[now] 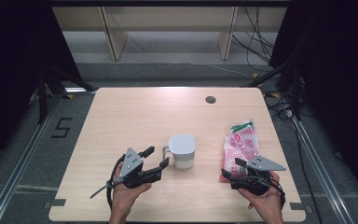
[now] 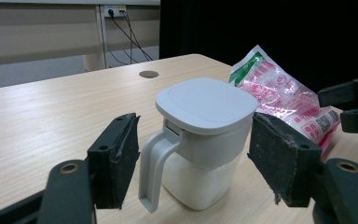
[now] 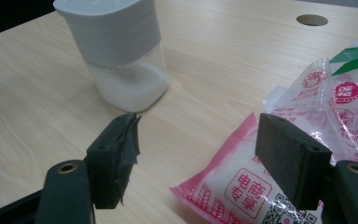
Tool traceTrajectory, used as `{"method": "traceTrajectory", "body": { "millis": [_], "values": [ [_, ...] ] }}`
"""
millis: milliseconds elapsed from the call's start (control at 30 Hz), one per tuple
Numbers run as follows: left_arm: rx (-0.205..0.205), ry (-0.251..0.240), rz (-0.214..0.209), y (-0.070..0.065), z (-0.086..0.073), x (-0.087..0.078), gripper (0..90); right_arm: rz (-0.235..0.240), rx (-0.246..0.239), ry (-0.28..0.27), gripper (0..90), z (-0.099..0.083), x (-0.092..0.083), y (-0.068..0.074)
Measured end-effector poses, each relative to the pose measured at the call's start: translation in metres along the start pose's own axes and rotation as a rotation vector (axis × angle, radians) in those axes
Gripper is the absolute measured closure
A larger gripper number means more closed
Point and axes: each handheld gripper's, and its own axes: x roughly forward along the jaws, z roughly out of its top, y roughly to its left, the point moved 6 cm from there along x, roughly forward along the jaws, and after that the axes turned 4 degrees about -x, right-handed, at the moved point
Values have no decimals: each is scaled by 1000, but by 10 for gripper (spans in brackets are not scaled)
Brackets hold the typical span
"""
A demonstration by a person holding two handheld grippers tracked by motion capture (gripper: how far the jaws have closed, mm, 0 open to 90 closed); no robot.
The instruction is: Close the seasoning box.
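Observation:
A white lidded jug point(image 1: 182, 150) with a side handle stands upright near the table's front middle; white powder fills its clear lower part point(image 3: 130, 86). My left gripper point(image 1: 157, 157) is just left of it and open, its pads point(image 2: 121, 158) flanking the jug point(image 2: 205, 140) without touching. A pink and clear printed bag point(image 1: 241, 142) of white grains lies flat at the right. My right gripper point(image 1: 230, 168) is open at the bag's near end, one jaw over the bag point(image 3: 242, 182) and the other over bare wood. The left gripper view also shows the bag point(image 2: 279, 91) and the right gripper point(image 2: 349, 105).
The light wooden table point(image 1: 144, 112) has a round cable hole point(image 1: 210, 99) near its far edge. Floor rails run along both sides, and cables lie on the floor beyond the far right corner. Shelf legs stand behind the table.

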Motion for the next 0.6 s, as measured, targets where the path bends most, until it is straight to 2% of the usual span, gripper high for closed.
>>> {"method": "traceTrajectory", "body": {
  "millis": [67,100,200,267,300,367,433,467,533,600],
  "values": [
    [7,-15,-5,-1,-1,-1,316,4,-2,-5,309,0,0,0],
    [-5,-11,4,-2,-3,-2,314,-1,-3,8,309,0,-1,0],
    [4,-7,18,-1,-5,-5,310,2,-3,8,309,-1,-1,0],
    [-5,-11,22,-2,-6,-6,309,0,-10,3,309,-1,0,0],
    [11,-14,18,-2,-6,-7,309,4,-2,-1,309,0,0,1],
    [5,-20,19,-3,-7,-7,307,-2,8,3,309,-1,0,2],
    [16,-5,22,-3,-10,-9,299,0,-14,4,308,-1,0,0],
    [0,-5,21,-4,-12,-8,295,7,-13,3,307,-1,0,1],
    [23,1,18,-5,-13,-7,287,-1,-27,6,306,-1,0,0],
    [-4,5,21,-8,-15,-7,287,13,-7,-6,305,0,1,3]
  ]
}}
